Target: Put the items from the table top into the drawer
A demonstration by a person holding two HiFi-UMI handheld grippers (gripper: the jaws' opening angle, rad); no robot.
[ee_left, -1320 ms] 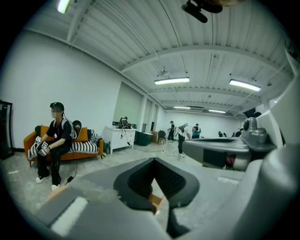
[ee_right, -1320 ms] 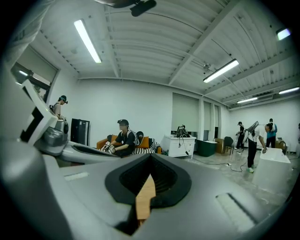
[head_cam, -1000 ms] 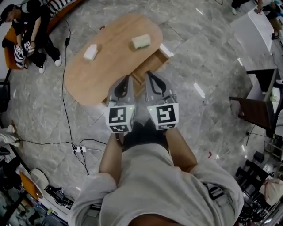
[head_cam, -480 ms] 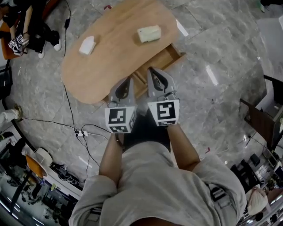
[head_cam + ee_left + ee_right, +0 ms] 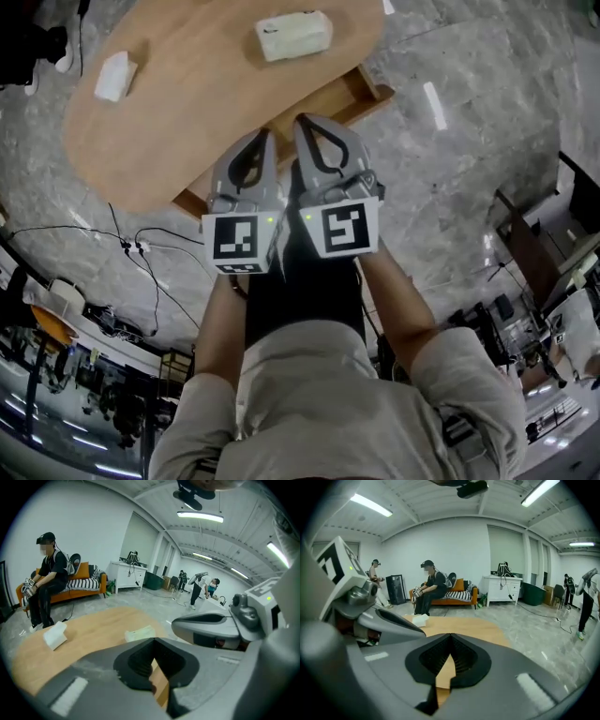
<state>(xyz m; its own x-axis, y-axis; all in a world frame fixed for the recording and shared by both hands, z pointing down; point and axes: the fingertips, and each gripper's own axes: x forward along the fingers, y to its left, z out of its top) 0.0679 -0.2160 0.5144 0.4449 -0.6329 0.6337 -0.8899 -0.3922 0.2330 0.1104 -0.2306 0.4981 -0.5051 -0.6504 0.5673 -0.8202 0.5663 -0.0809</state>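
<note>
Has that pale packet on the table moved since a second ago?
No. The pale packet lies at the same end of the table top, above the open drawer, as before; only the view shifted.

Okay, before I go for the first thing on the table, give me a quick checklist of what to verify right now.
1. Hands free: ok, the left gripper and right gripper hold nothing.
2. Jaws open for a grasp: not ok, both are shut.
3. Items reachable: ok, the white block and pale packet lie apart on the table, uncovered.
4. Destination open: ok, the drawer is pulled out.
5. Room inside the drawer: cannot tell, the grippers cover most of it.
</note>
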